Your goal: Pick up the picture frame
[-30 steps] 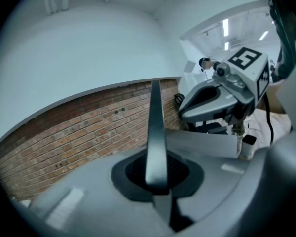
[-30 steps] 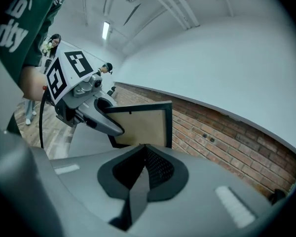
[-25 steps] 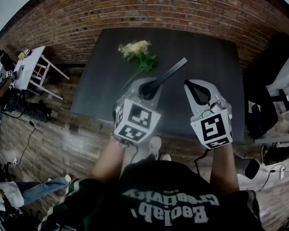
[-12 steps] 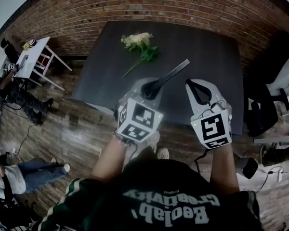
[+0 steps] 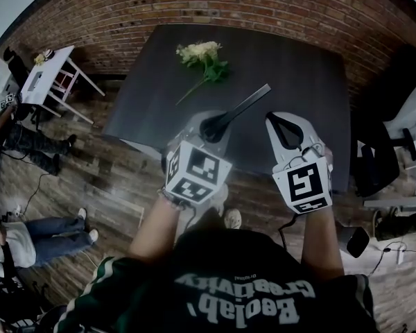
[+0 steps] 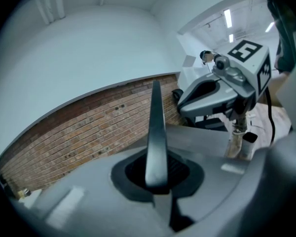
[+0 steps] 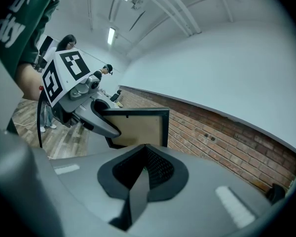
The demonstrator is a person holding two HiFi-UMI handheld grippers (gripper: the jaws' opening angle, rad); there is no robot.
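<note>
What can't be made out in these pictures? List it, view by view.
1) Picture frame, front: the right gripper view shows only its tan back; the head view and left gripper view see it edge-on.
2) Frame's left side: right gripper view, covered by the left tongs.
3) Flowers: head view, too small to tell the kind.
4) Table, near edge: head view, partly hidden behind the right tongs.

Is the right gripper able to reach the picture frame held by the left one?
Probably yes: the picture frame stands close beside the right gripper with nothing between, though its jaws are shut.
</note>
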